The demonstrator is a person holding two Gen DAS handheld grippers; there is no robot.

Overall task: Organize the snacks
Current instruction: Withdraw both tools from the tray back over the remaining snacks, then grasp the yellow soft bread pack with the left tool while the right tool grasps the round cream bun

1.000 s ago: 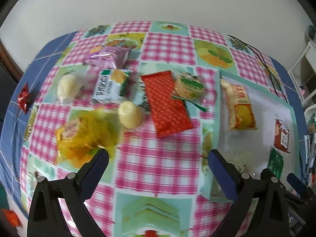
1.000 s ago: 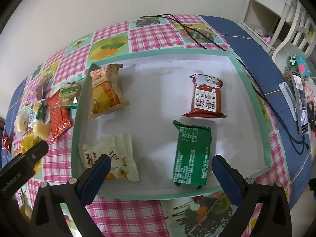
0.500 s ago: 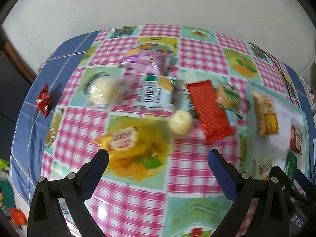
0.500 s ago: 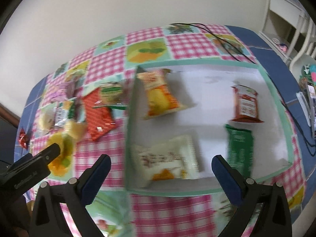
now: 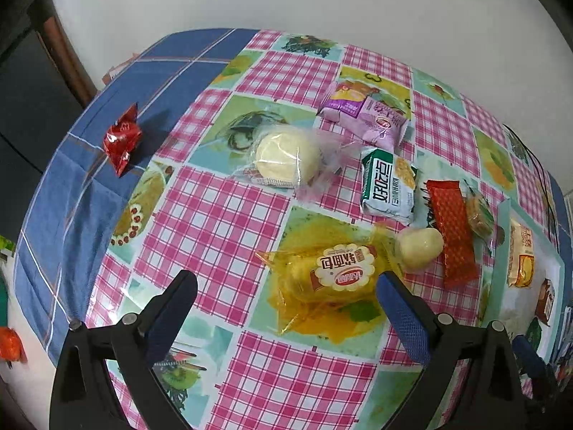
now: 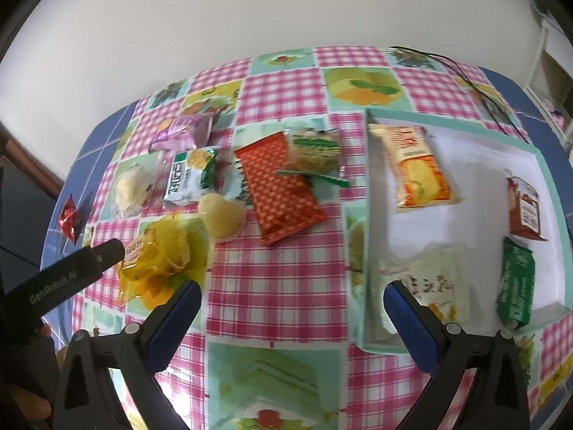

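My left gripper (image 5: 286, 295) is open and empty, just above the near side of a yellow bread pack (image 5: 329, 279). Behind it lie a small pale bun (image 5: 419, 249), a red wafer pack (image 5: 453, 236), a green-white cracker pack (image 5: 388, 184), a large wrapped bun (image 5: 286, 154) and a purple pack (image 5: 369, 118). My right gripper (image 6: 292, 302) is open and empty over bare cloth, left of the white tray (image 6: 365, 251). The tray holds an orange pack (image 6: 415, 168), a cream pack (image 6: 426, 279), a green pack (image 6: 515, 283) and a brown pack (image 6: 526, 208).
A red candy (image 5: 121, 138) lies on the blue cloth at the table's left edge. A round green-wrapped snack (image 6: 313, 150) rests on the red wafer pack (image 6: 283, 193). A black cable (image 6: 462, 75) runs behind the tray. The left gripper's finger (image 6: 71, 274) shows in the right wrist view.
Both grippers have swung left. The yellow bread pack now sits between my left fingers' line; the tray has slid to the right of both views. Both stay open.
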